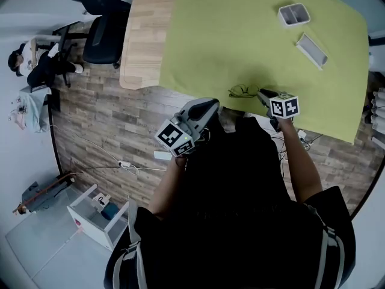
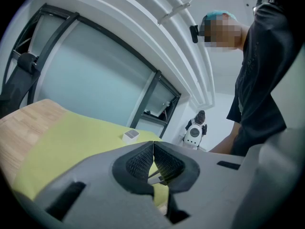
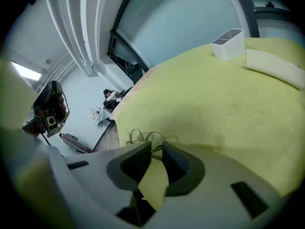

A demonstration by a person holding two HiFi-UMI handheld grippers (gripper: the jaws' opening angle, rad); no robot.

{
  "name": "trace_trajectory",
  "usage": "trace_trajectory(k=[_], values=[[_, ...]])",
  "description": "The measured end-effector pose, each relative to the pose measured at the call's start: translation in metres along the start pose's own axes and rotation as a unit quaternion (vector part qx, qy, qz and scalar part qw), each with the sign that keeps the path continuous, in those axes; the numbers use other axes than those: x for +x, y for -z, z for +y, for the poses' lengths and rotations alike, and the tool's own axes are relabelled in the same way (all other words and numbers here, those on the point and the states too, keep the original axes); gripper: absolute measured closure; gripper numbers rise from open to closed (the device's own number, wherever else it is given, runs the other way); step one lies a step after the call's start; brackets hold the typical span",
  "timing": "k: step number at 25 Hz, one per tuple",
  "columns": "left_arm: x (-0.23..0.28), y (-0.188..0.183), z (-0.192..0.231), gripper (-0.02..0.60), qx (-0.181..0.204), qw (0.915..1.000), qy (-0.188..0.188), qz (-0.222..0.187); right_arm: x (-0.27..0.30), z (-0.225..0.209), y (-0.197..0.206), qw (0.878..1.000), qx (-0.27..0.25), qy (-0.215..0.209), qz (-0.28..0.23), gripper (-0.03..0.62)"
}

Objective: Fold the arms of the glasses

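The glasses (image 1: 242, 91) lie near the front edge of the green cloth (image 1: 240, 35), partly hidden behind the right gripper (image 3: 157, 147), whose jaws stand slightly apart. On the left gripper (image 2: 153, 145) the jaws are pressed together; the white box (image 1: 293, 14) looks empty

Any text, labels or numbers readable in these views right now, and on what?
No readable text anywhere.
Left tongs, right tongs: their cubes show only black-and-white square patterns, no letters or digits.
White stand on the floor: small dark tag, too small to read.
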State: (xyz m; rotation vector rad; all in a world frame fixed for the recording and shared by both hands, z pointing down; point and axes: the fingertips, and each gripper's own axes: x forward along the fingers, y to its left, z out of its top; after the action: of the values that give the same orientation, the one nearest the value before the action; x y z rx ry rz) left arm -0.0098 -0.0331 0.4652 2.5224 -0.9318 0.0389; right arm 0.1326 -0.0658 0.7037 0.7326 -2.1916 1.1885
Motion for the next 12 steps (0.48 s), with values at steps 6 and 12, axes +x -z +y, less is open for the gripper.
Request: trace_trajectory(k=[6, 12], values=[[-0.005, -0.002, 0.002, 0.561, -0.001, 0.9998, -0.019, -0.011, 0.006, -0.004, -0.004, 1.0, -0.003, -0.005, 0.015, 0.54], [-0.009, -0.001, 0.002, 0.561, -0.003, 0.9994, -0.03, -0.016, 0.014, -0.006, -0.012, 0.999, 0.018, -0.021, 0.022, 0.54]])
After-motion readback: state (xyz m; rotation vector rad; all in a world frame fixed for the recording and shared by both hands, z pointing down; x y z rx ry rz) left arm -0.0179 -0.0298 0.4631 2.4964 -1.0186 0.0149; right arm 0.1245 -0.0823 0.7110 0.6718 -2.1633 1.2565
